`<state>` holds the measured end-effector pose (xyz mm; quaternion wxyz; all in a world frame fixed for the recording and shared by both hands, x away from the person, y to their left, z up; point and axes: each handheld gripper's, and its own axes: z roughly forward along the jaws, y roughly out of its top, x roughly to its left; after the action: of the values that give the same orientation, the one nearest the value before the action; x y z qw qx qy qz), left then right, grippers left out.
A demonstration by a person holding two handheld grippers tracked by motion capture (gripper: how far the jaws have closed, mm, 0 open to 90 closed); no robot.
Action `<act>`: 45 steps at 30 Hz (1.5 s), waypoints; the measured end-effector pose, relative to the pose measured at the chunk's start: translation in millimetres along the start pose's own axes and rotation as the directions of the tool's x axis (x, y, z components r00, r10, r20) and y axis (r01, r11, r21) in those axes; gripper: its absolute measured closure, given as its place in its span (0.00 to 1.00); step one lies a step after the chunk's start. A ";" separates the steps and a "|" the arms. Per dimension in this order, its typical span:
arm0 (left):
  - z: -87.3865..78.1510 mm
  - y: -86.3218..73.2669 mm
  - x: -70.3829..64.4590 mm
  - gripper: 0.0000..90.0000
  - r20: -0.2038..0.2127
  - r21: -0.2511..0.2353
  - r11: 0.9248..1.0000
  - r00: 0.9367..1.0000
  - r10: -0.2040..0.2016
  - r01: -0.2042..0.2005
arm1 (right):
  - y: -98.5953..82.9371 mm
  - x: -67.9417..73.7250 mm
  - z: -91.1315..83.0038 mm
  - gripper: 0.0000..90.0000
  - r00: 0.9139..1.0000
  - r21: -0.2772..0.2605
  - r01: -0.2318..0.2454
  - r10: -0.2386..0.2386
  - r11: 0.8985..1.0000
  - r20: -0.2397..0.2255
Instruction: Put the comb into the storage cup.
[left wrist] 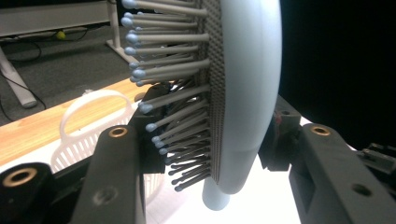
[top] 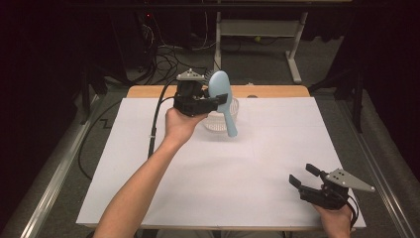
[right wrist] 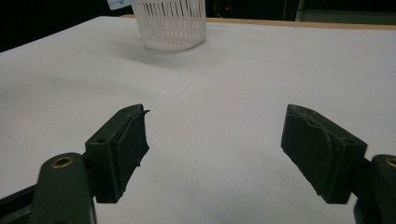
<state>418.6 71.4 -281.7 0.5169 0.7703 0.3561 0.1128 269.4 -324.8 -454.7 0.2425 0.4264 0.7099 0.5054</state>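
Up close in the left gripper view: grey bristles with little blue tips on the hairbrush (left wrist: 243,88), jaws clamped on both sides of its head, handle hanging down past them. From the high view instead: left gripper (top: 218,98) raised right over the white slotted basket (top: 233,113) at the table's (top: 208,178) far edge, brush handle angling down in front of the basket. Right gripper (right wrist: 215,154) low near the front right, jaws wide apart, holding nothing.
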 end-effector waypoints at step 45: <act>26.1 36.6 23.6 0.57 -0.100 -0.045 0.998 0.993 -0.056 0.052 | -0.1 3.2 1.9 0.25 1.000 0.013 0.018 -0.018 1.000 0.000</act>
<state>465.5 60.7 -265.7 0.5172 0.7426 0.4001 0.1451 269.2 -321.2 -455.2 0.2442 0.4215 0.7170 0.4986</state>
